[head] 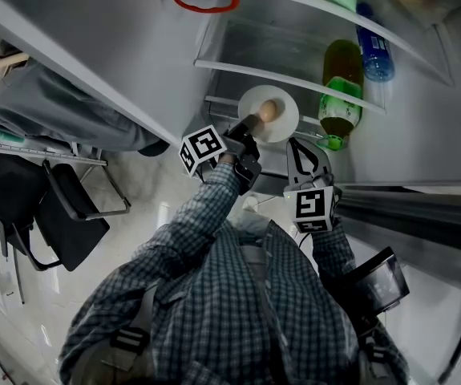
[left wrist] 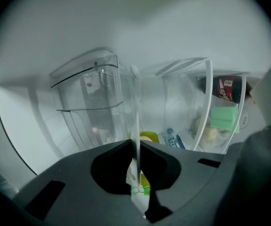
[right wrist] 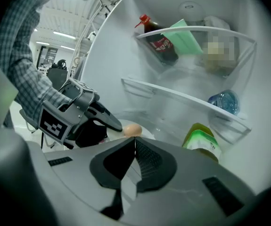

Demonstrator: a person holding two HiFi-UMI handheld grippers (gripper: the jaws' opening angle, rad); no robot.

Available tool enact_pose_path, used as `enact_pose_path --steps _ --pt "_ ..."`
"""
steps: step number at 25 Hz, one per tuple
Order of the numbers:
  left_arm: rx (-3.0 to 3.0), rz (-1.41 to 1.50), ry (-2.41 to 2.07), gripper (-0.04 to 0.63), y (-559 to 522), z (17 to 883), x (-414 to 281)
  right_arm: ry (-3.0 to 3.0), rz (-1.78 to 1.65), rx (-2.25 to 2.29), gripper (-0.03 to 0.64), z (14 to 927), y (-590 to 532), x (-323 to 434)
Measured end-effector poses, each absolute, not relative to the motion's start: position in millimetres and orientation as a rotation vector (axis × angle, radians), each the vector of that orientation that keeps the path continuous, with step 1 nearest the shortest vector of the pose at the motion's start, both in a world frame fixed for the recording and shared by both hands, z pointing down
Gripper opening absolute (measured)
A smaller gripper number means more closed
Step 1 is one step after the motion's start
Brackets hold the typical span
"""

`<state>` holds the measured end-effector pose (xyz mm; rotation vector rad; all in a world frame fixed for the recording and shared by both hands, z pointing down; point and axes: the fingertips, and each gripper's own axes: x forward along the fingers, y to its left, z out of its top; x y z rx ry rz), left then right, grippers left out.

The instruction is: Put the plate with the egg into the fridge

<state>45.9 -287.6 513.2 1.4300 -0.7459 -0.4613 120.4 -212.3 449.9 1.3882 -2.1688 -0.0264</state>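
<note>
Left gripper (head: 250, 123) clamping level plate (head: 288, 117), egg (head: 268, 111) atop

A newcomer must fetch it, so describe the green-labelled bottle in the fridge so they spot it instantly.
Look into the open fridge, at its clear-railed shelves. The bottle stands just right of the plate with the egg that the left gripper holds. Unlike the blue water bottle nearby, it has a green label, green cap and yellowish contents.

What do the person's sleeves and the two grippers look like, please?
Both sleeves belong to a blue-grey checked shirt. The left gripper and right gripper are dark grey and black, each carrying a white cube with black square markers. The jaws are black.
</note>
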Motion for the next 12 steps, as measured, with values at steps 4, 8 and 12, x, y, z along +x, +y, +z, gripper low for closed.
enact_pose_path --steps 4,8,12 --pt "1.44 -0.455 -0.748 0.027 -288 513 46 -2.105 -0.107 1.322 0.006 459 -215 117" --pt "1.427 -0.456 -0.749 0.026 -288 518 47 -2.045 -0.18 1.224 0.006 472 -215 110" --pt "1.406 -0.463 -0.738 0.026 -286 520 47 -1.946 -0.355 1.097 0.008 479 -213 102"
